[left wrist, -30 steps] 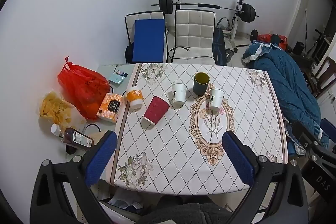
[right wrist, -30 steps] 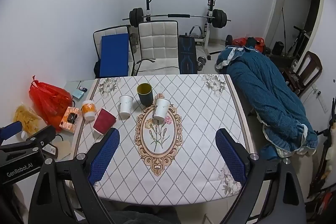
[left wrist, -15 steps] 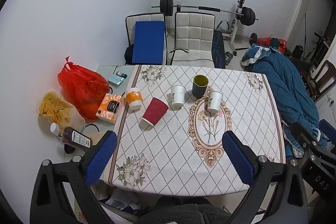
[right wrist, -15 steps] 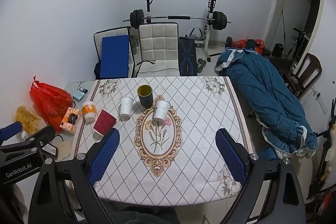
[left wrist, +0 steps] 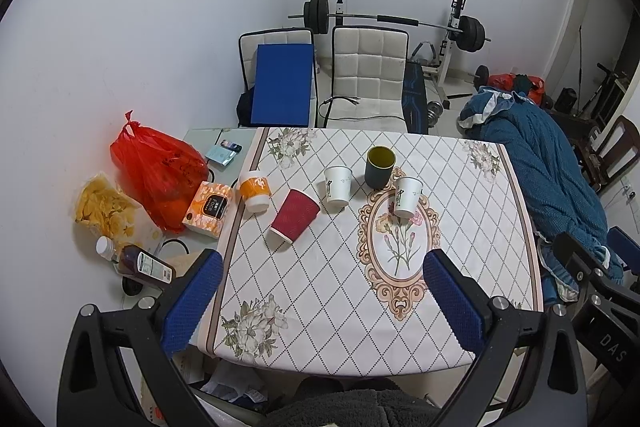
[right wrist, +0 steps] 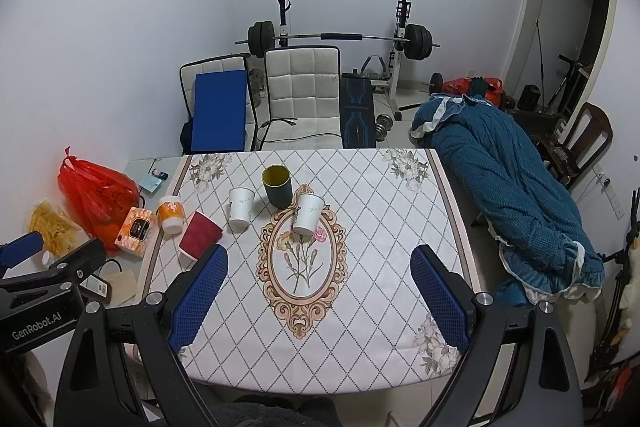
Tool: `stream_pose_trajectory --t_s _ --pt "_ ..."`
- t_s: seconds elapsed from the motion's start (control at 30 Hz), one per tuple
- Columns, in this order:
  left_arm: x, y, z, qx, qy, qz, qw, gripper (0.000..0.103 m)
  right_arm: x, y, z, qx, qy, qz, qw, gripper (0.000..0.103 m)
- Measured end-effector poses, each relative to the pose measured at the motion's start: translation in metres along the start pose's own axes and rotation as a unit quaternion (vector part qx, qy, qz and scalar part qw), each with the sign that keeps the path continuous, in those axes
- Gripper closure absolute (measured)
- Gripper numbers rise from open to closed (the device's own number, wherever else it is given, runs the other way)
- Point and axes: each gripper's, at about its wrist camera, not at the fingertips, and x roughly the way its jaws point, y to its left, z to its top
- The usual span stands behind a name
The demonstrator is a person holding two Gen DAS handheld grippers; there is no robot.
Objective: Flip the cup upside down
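Observation:
Several cups stand on a patterned table (left wrist: 340,291) (right wrist: 380,259). A dark cup with a yellow inside (left wrist: 380,167) (right wrist: 277,185) stands upright at the back. Two white paper cups (left wrist: 337,185) (left wrist: 406,196) (right wrist: 240,205) (right wrist: 307,213) stand mouth up beside it. A red ribbed cup (left wrist: 294,215) (right wrist: 199,234) and an orange-and-white cup (left wrist: 254,191) (right wrist: 171,213) stand upside down at the left. My left gripper (left wrist: 322,281) is open and empty, well above the table's near half. My right gripper (right wrist: 320,273) is open and empty, likewise high above it.
Left of the table lie a red plastic bag (left wrist: 156,167), an orange box (left wrist: 208,205), a snack bag (left wrist: 104,209) and a bottle (left wrist: 140,263). Two white chairs (left wrist: 368,75) and a barbell rack (left wrist: 396,23) stand behind. A blue blanket (right wrist: 512,187) lies at the right.
Both grippers have drawn back and up a little, so the table and cups look smaller and farther. The cups have not moved.

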Motion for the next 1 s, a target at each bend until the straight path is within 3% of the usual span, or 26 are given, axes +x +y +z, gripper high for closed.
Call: stream_pose_trajectory --t_s 1.0 --pt "-0.0018 -0.002 -0.0006 -0.001 -0.001 -0.002 1.0 0.001 -0.004 0.0007 0.0042 0.0 -0.002 0.004 1.0 0.008"
